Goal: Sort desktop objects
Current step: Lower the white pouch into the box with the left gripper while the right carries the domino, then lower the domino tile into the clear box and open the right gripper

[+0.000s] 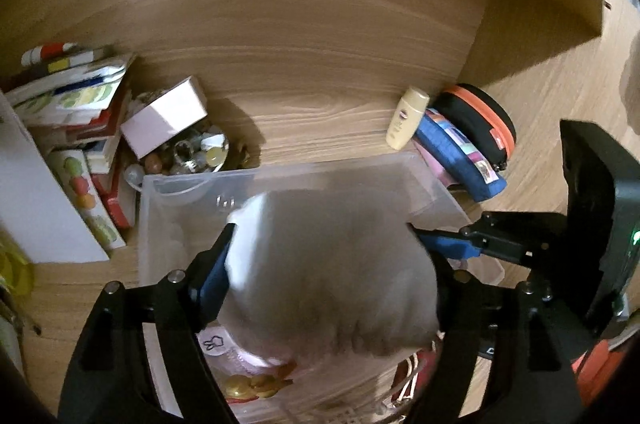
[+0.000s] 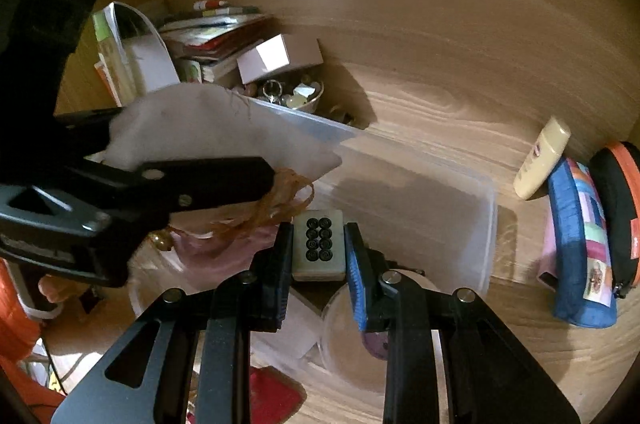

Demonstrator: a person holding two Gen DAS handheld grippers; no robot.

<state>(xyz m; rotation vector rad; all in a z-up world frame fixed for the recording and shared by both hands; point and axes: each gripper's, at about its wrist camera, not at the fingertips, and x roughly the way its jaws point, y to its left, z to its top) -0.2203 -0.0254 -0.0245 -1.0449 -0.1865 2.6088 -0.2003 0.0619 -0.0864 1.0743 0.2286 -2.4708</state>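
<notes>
Both tongs hang over a clear plastic bin [image 2: 486,224]. Left gripper [image 1: 320,248] stands wide, its blue pads flanking a soft white pouch [image 1: 332,272] that fills the gap; whether they press it I cannot tell. Right gripper [image 2: 318,244] is nearly closed, clamping 1 mahjong tile [image 2: 319,244] with 8 dots. Beyond the right tongs and to their right lie a blue pencil case [image 2: 580,244] and a cream bottle [image 2: 542,158].
</notes>
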